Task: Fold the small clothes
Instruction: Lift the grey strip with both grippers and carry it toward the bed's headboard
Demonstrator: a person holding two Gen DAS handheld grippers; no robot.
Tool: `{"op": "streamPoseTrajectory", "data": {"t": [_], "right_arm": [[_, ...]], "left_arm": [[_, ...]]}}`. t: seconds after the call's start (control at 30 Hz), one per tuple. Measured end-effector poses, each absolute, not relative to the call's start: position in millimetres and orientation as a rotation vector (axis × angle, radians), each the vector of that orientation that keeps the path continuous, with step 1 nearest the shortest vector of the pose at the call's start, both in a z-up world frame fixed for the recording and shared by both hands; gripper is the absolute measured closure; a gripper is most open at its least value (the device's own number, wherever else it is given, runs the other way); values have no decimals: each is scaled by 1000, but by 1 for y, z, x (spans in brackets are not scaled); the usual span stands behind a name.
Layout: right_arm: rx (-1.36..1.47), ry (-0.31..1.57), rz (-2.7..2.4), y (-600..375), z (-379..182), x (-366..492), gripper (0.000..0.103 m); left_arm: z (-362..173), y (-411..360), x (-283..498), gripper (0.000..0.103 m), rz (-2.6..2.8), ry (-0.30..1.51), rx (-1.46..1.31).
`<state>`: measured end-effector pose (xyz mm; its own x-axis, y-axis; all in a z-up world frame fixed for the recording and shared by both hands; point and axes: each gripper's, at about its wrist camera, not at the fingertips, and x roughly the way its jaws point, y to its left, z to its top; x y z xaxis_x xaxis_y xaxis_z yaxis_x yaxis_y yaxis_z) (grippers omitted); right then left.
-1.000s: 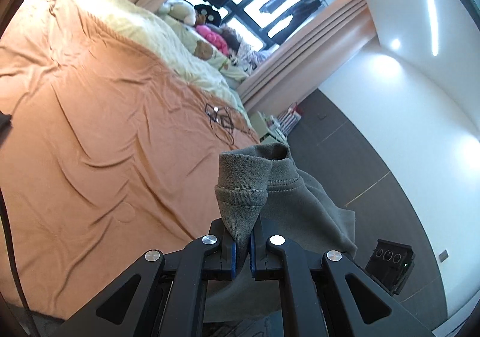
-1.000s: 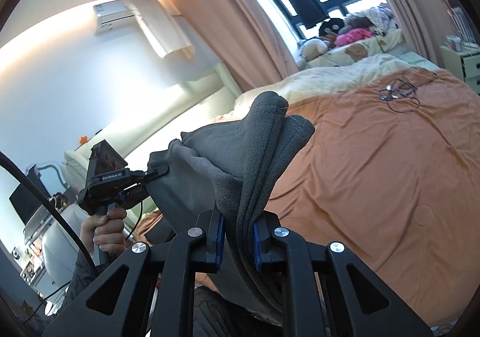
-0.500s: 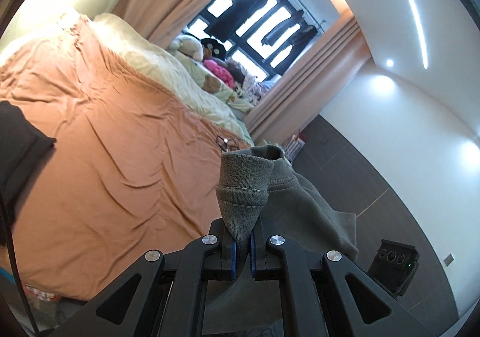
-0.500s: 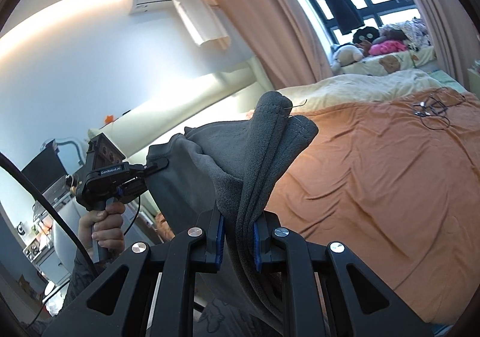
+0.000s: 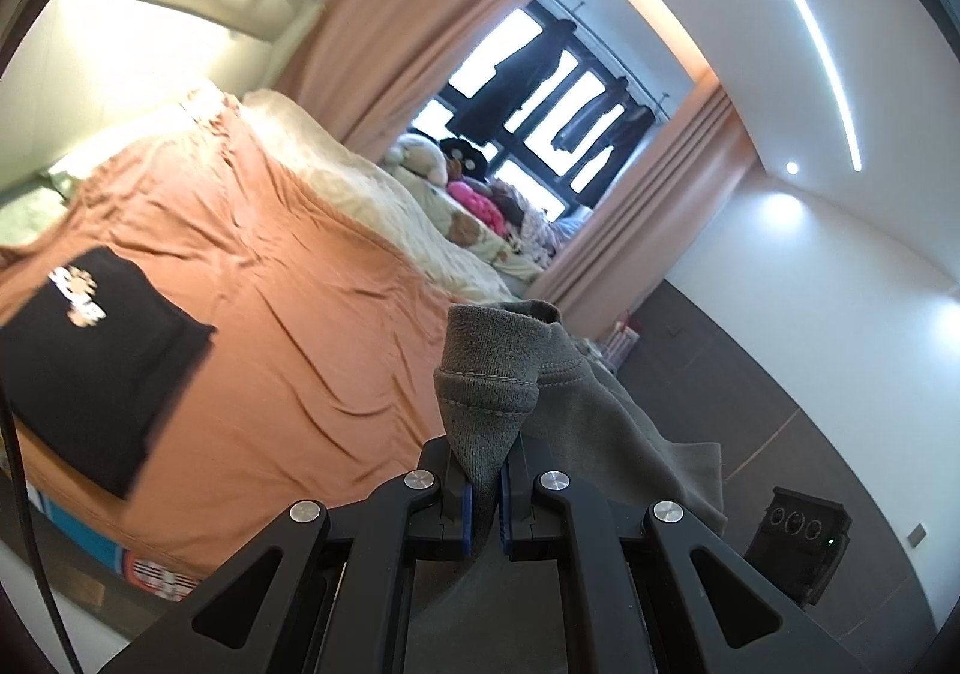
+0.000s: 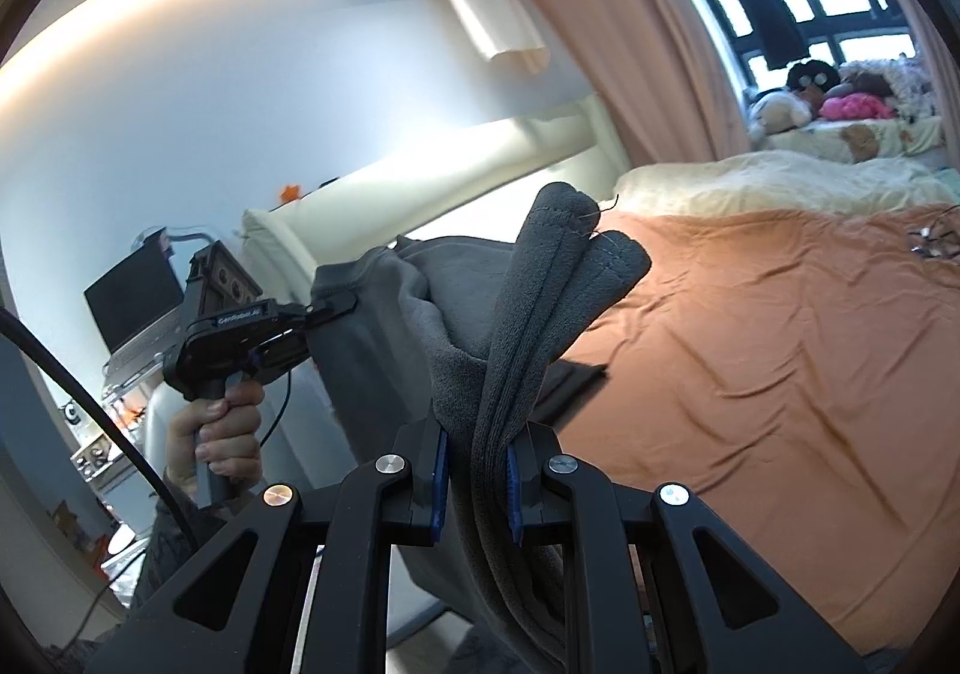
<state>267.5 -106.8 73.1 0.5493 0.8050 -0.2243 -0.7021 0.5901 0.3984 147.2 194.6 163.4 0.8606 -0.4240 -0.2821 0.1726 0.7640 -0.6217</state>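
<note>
Garment direction: the grey garment [image 6: 372, 350] hangs in the air between the two grippers, and its stretched top edge runs about level from one gripper to the other; the rest of the cloth falls down from this edge.
Garment end at left gripper: a short folded tip [image 5: 489, 374] stands up out of the jaws and points forward and up.
Garment end at right gripper: a thicker bundle of folded layers [image 6: 564, 278] rises from the jaws and leans to the right of the picture.
Garment look: soft, fleece-like grey cloth, with a stitched hem line at both held ends; a loose thread shows at the top of the right bundle.
Garment place: above the near edge of the bed [image 5: 288, 326], not lying on it.
Left gripper [image 5: 485, 500]: jaws closed on the garment, the cloth pinched thin between them.
Right gripper [image 6: 477, 464]: jaws closed on the garment, with several layers between them.
Hand [image 6: 219, 431]: in the right wrist view one hand holds the handle of the left gripper.
Count: one grey garment, two grippers, one black garment [image 5: 90, 350] with a pale print lying flat on the orange sheet of the bed.
</note>
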Motion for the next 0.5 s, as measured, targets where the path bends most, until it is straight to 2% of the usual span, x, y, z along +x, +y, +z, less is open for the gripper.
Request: {"op": "streamPoseTrajectory", "data": {"t": [0.5], "right_arm": [[220,401,1014,6,75,348,91]], "left_arm": [[170,331,151,98,-162,390,-590]]}}
